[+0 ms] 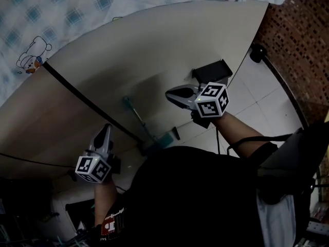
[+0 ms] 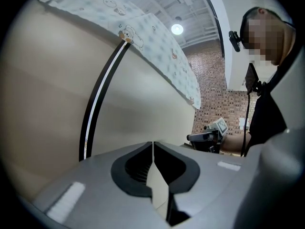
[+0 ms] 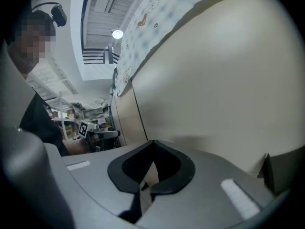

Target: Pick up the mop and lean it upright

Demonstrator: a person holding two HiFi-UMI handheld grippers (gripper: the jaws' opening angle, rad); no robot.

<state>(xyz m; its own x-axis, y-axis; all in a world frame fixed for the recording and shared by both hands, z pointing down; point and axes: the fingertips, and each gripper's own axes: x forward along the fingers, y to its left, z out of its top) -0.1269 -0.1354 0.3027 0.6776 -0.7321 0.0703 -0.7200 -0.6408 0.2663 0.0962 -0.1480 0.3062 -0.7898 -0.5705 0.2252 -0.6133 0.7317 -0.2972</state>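
Observation:
In the head view a mop with a thin teal handle [image 1: 136, 115] rests against the beige wall [image 1: 154, 45]. Its teal head [image 1: 163, 140] is down on the pale tiled floor, between my two grippers. My left gripper [image 1: 107, 128] is to the left of the mop and apart from it. Its jaws are shut with nothing between them [image 2: 152, 144]. My right gripper [image 1: 169, 93] hangs to the right of the handle, also shut and empty [image 3: 152, 143]. Neither gripper touches the mop. The mop does not show in either gripper view.
A dark vertical strip [image 1: 87, 102] runs down the wall left of the mop. A black box [image 1: 211, 71] sits on the floor by the wall. A brick wall [image 1: 298, 40] stands at the right. A cartoon-print cloth [image 1: 77, 14] hangs above. My torso fills the lower middle.

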